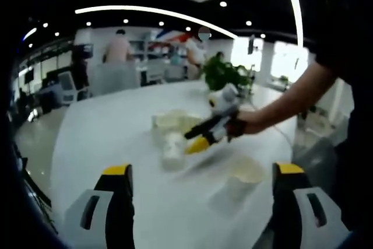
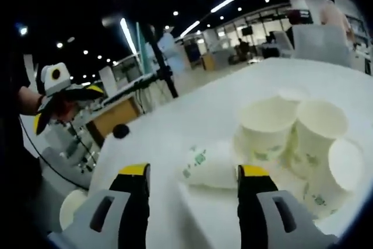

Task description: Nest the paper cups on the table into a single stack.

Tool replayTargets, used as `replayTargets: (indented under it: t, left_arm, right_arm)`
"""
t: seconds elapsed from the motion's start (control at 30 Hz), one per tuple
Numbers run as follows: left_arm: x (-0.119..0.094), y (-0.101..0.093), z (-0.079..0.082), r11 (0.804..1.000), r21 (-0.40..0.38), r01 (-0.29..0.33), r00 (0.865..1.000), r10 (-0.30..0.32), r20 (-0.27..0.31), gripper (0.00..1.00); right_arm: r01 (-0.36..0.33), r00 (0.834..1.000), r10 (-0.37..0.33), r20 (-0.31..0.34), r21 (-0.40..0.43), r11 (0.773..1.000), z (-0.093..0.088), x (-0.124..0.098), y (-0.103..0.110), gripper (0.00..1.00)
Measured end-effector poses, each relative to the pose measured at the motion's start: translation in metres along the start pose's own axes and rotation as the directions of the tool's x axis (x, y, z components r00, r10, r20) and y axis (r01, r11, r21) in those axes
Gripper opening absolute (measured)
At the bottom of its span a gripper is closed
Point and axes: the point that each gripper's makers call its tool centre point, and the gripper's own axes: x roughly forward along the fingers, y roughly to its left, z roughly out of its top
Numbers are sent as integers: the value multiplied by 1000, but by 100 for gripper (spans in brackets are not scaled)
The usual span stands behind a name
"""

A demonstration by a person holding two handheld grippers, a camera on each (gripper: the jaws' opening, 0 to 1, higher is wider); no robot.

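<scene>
The paper cups sit in a loose cluster (image 2: 303, 138) on the white table (image 2: 192, 115). In the right gripper view at least 3 stand upright with their mouths up, tight together, and 1 tipped cup (image 2: 210, 167) lies on its side just in front of them. Its long axis runs roughly across the view, bottom toward the left, and it rests between the tips of the right gripper (image 2: 192, 179). Those jaws are spread wide, with nothing pinched yet. A lone cup (image 2: 73, 205) stands near the table's edge, well apart from the rest.

From the left gripper view the cluster (image 1: 175, 129) lies farther off, past another cup (image 1: 245, 176) lying nearer, and the right gripper (image 1: 201, 138) reaches into the group from the right, held by a person's hand (image 1: 242, 125). The left gripper (image 1: 201, 179) hangs back with its jaws spread and holding nothing.

The right hand is plainly nearer the tipped cup. I judge the next squeeze will close across its side, so it would need turning upright before nesting.

A potted plant (image 1: 224, 74) sits at the table's far end.
</scene>
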Motion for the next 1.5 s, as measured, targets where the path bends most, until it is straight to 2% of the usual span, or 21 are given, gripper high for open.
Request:
replayTargets:
  t: [0.33,0.5,0.73,0.87,1.13,1.27,1.5]
  left_arm:
    - [-2,-6,-9,1000,-13,7,1000,-8,-19,99]
    - [-2,-10,-14,1000,-11,9,999,-10,-34,99]
    - [-7,-5,-25,1000,-29,6,999,-7,-40,98]
    - [-8,-9,-25,1000,4,5,999,-5,-52,95]
    - [-9,-7,-27,1000,-11,9,999,-10,-52,96]
    - [-9,-10,-28,1000,11,13,998,-12,-69,96]
    - [-10,-9,-30,1000,2,17,998,-16,-60,96]
  right_arm:
    - [-40,999,38,35,77,996,-2,4,9,42]
    - [-51,996,44,72,90,995,5,7,7,31]
    - [-73,992,53,116,172,982,9,13,5,20]
    - [-83,990,60,129,186,979,9,16,4,11]
    - [-88,987,57,149,215,973,8,22,4,6]
    - [-80,987,47,154,212,974,9,22,3,4]
    - [-110,984,75,164,214,971,12,21,8,0]
